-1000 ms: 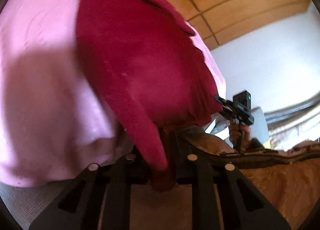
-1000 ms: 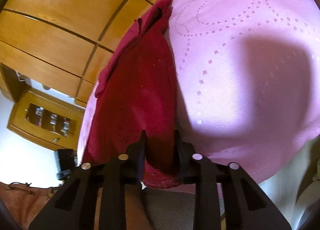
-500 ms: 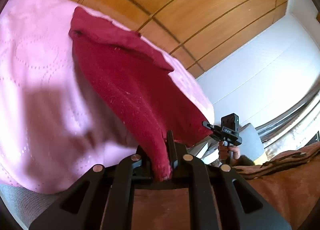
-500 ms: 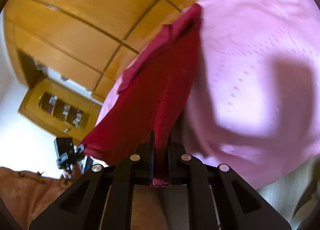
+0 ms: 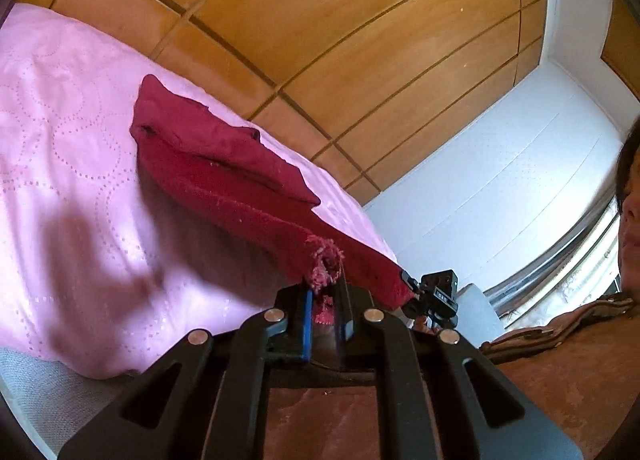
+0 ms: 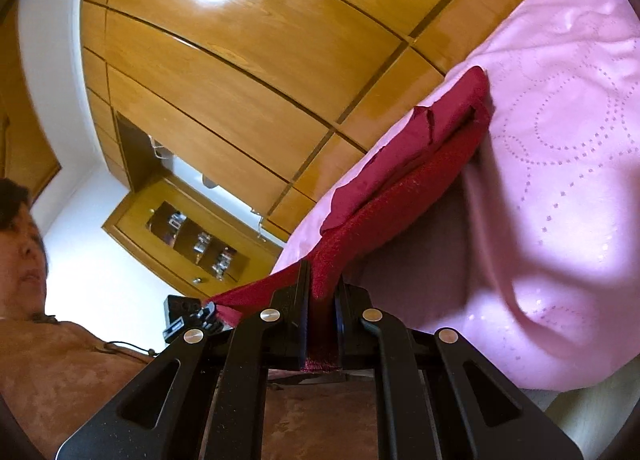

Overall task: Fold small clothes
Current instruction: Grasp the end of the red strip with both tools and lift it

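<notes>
Lifting the near edge of the red cloth (image 5: 224,176), I now have a corner pinched in each claw: the left claw (image 5: 322,296) clamps a frayed corner at lower centre of its frame, and the right claw (image 6: 322,292), which was just closing, grips the other. A second ago the cloth lay flatter and filled the frames; now its far end alone rests on the pink bed (image 5: 72,164). I judge the fold-over comes next.
</notes>
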